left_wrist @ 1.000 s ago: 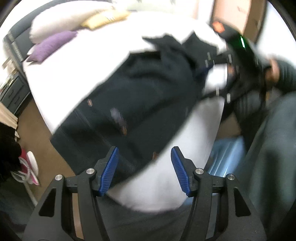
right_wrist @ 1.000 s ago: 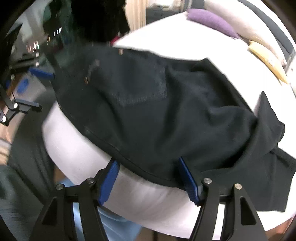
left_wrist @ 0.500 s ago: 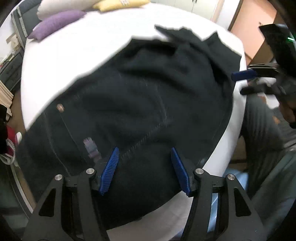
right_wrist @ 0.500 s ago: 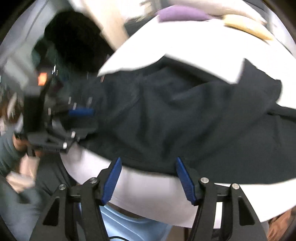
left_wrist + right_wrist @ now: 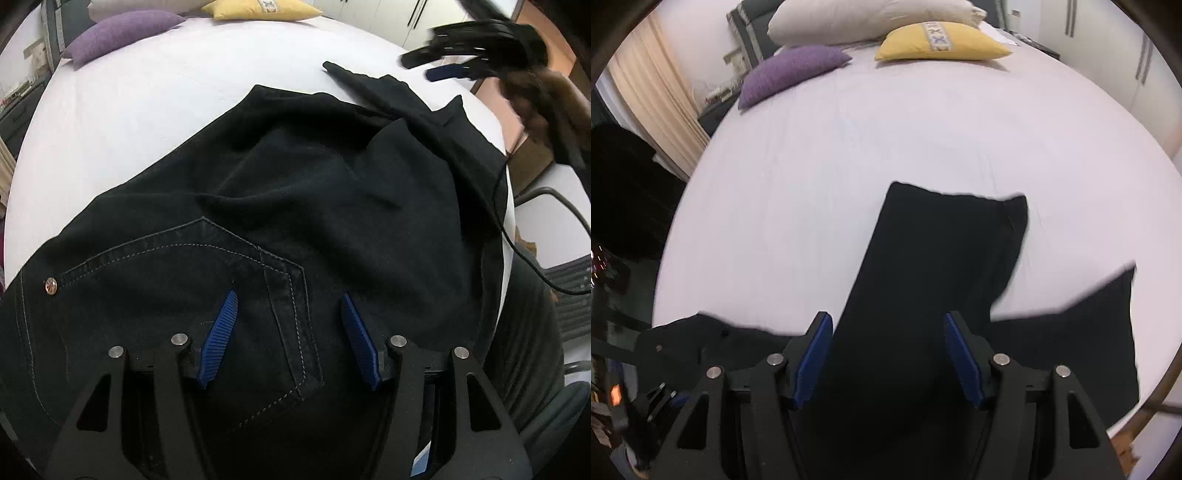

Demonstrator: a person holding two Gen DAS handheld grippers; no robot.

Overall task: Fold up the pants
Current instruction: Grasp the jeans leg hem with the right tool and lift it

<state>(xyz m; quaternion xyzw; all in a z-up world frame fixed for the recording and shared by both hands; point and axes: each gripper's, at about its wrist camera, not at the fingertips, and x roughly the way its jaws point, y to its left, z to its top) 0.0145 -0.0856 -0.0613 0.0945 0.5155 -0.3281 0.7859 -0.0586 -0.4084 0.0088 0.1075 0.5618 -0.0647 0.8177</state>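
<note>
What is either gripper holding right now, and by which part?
Nothing. The left gripper and the opening right gripper hover open above the black denim pants on the white bed.

Left claw open over black pants on bed.

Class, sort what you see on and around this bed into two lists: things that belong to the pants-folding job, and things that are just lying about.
Belongs to the job:
black pants
left claw
right claw
white bed, the folding surface

Just lying about:
purple pillow
yellow pillow
cream pillow
curtain
</note>
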